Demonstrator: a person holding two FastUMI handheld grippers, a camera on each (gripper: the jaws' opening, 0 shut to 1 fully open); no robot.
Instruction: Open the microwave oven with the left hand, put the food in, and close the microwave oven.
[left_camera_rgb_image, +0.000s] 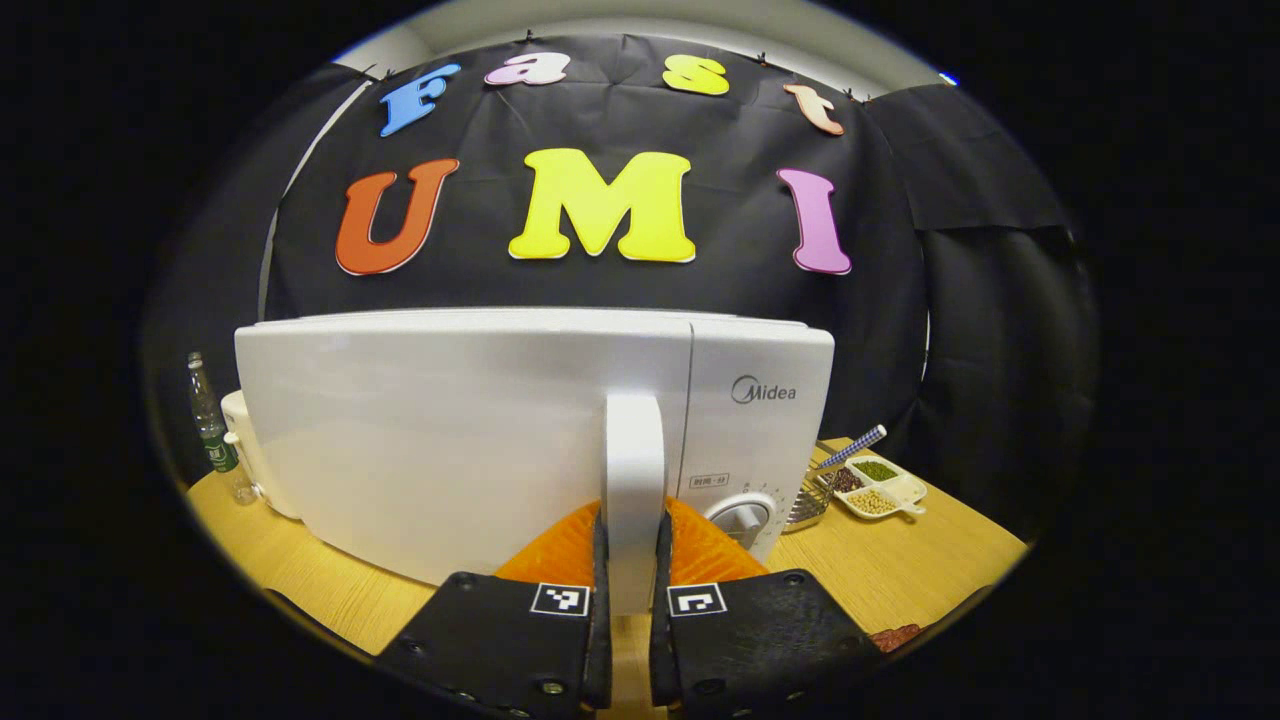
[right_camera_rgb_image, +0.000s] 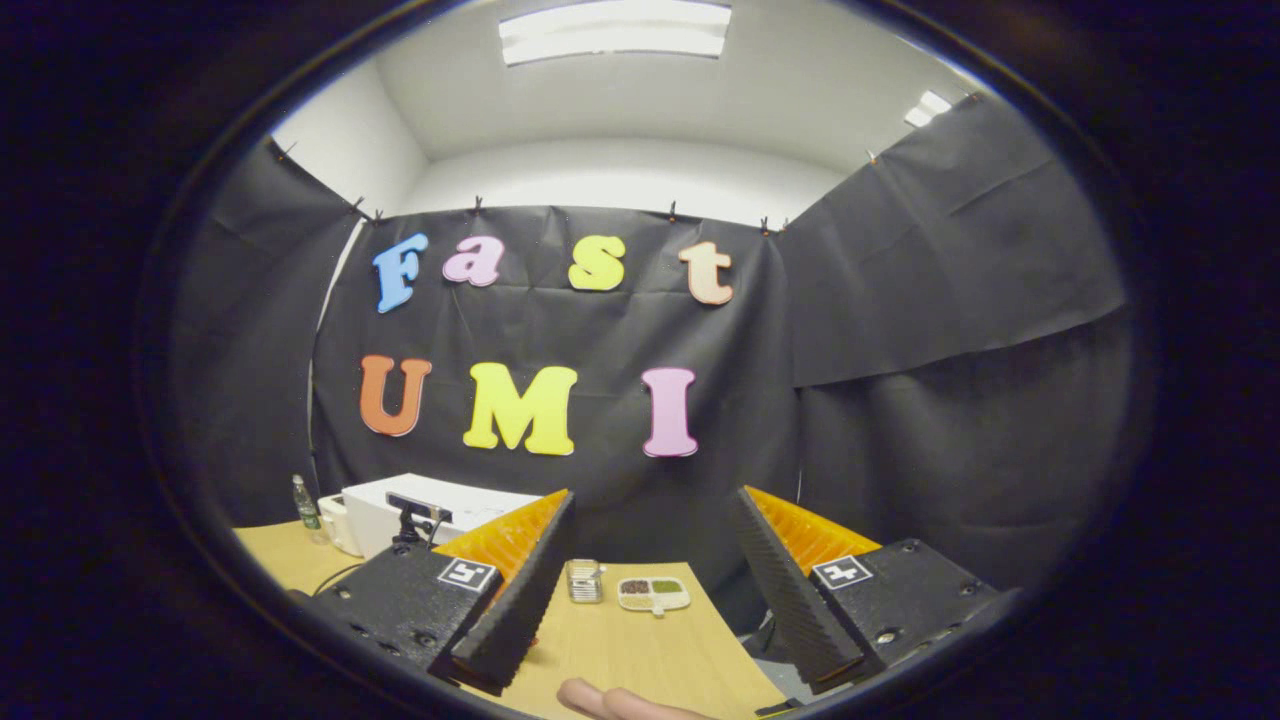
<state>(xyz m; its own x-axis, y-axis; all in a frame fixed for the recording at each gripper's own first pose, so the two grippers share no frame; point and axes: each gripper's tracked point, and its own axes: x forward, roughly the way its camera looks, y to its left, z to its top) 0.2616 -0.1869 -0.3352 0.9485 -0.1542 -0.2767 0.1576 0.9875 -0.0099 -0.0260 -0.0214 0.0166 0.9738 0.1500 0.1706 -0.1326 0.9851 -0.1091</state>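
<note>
Gripping the microwave's door handle (left_camera_rgb_image: 634, 470): left gripper (left_camera_rgb_image: 630, 560) fingers pinch it from both sides. White microwave (left_camera_rgb_image: 450, 440) sits on the wooden table (left_camera_rgb_image: 900, 570), door shut. Right gripper (right_camera_rgb_image: 650, 590) gapes wide, holding nothing, above the table's near edge; sectioned snack dish (right_camera_rgb_image: 653, 593) beyond.

One microwave oven (left_camera_rgb_image: 470, 430); one bottle (left_camera_rgb_image: 212, 432); one divided dish (left_camera_rgb_image: 882, 487); two grippers (left_camera_rgb_image: 629, 585) (right_camera_rgb_image: 650, 590).
</note>
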